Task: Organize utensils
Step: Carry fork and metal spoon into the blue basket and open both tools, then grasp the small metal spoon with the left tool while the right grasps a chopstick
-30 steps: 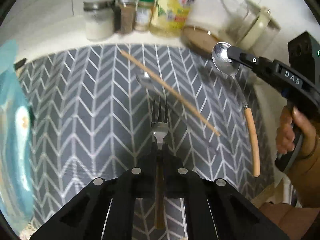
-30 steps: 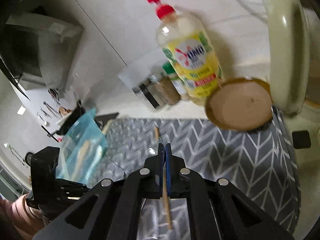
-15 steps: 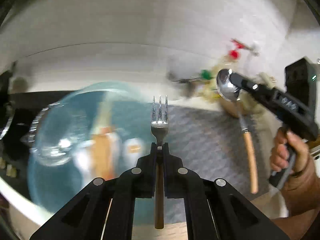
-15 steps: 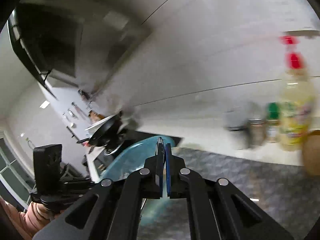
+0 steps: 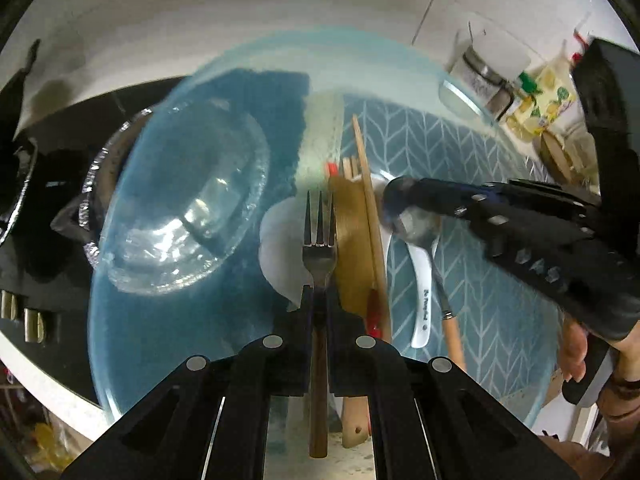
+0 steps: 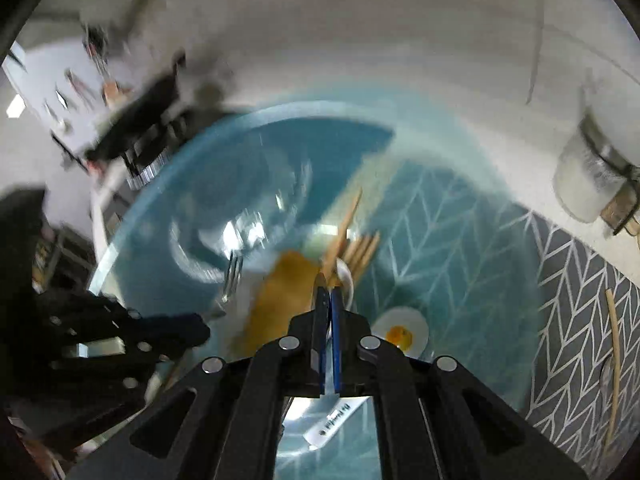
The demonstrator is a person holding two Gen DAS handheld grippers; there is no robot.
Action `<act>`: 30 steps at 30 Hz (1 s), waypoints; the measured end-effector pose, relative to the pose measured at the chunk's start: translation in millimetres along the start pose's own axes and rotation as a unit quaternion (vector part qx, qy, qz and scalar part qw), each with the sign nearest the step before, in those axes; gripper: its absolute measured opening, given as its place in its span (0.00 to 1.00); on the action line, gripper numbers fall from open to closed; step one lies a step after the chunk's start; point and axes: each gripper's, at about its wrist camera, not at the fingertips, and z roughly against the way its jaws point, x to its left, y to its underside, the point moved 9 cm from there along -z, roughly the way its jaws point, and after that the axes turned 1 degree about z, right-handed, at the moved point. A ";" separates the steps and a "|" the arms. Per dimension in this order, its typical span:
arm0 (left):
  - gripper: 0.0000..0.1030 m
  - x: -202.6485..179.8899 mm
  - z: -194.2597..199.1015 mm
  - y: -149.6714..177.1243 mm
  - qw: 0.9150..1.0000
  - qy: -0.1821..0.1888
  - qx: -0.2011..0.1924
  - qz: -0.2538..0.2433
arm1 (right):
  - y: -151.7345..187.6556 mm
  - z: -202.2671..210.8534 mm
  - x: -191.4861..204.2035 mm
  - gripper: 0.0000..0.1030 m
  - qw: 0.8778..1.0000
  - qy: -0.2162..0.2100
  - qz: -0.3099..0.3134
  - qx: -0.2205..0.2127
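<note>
My left gripper [image 5: 318, 300] is shut on a metal fork [image 5: 319, 240] with a wooden handle, held over a clear blue glass bowl [image 5: 168, 332]. Inside the bowl lie a wooden spatula [image 5: 352, 248], chopsticks [image 5: 366, 168] and a white spoon [image 5: 422, 280]. My right gripper [image 5: 394, 204] is shut on a metal spoon with a wooden handle [image 5: 454, 336], its head above the bowl. In the right wrist view my right gripper [image 6: 328, 300] points into the bowl [image 6: 460, 232], with the left gripper [image 6: 176, 332] and the fork [image 6: 232, 276] at left.
The bowl stands on a grey chevron mat [image 6: 576, 280]. A single chopstick [image 6: 614, 344] lies on the mat to the right. Jars [image 5: 480, 68] and a yellow soap bottle [image 5: 540, 104] stand at the back wall. A stove [image 5: 44, 184] is at the left.
Both grippers have swung left from the mat to over the blue bowl, still carrying the fork and the spoon. The bowl now fills both views.
</note>
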 end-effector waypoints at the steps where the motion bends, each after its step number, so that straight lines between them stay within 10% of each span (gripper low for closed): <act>1: 0.06 0.6 -5.1 0.9 1.000 -0.002 0.011 0.002 | 2.4 -7.3 -0.1 0.03 1.000 0.011 0.003 0.014; 9: 0.22 -4.1 1.7 -1.4 1.000 -0.006 0.007 0.004 | 7.6 -1.3 -7.4 0.04 0.998 0.036 0.019 0.040; 15: 0.39 -55.8 83.8 -18.1 0.995 0.015 -0.095 -0.038 | -32.9 144.3 -23.6 0.06 0.986 -0.031 0.035 -0.160; 16: 0.49 -68.2 94.8 -19.7 0.992 0.022 -0.111 -0.049 | -34.9 178.8 -33.1 0.25 0.978 -0.034 0.045 -0.202; 17: 0.52 -87.5 106.8 -19.7 0.989 0.032 -0.130 -0.065 | -33.6 200.5 -41.9 0.64 0.972 -0.034 0.054 -0.226; 20: 0.57 -150.5 113.7 -7.9 0.980 0.067 -0.148 -0.115 | -18.4 256.9 -98.6 0.80 0.954 0.016 0.060 -0.294; 24: 0.59 -220.2 58.2 13.8 0.984 0.093 -0.091 -0.122 | 25.9 253.3 -201.9 0.80 0.964 0.078 -0.011 -0.253; 30: 0.59 -291.8 -52.2 9.9 0.994 0.068 -0.043 -0.069 | 108.7 219.4 -289.3 0.80 0.973 0.057 -0.110 -0.194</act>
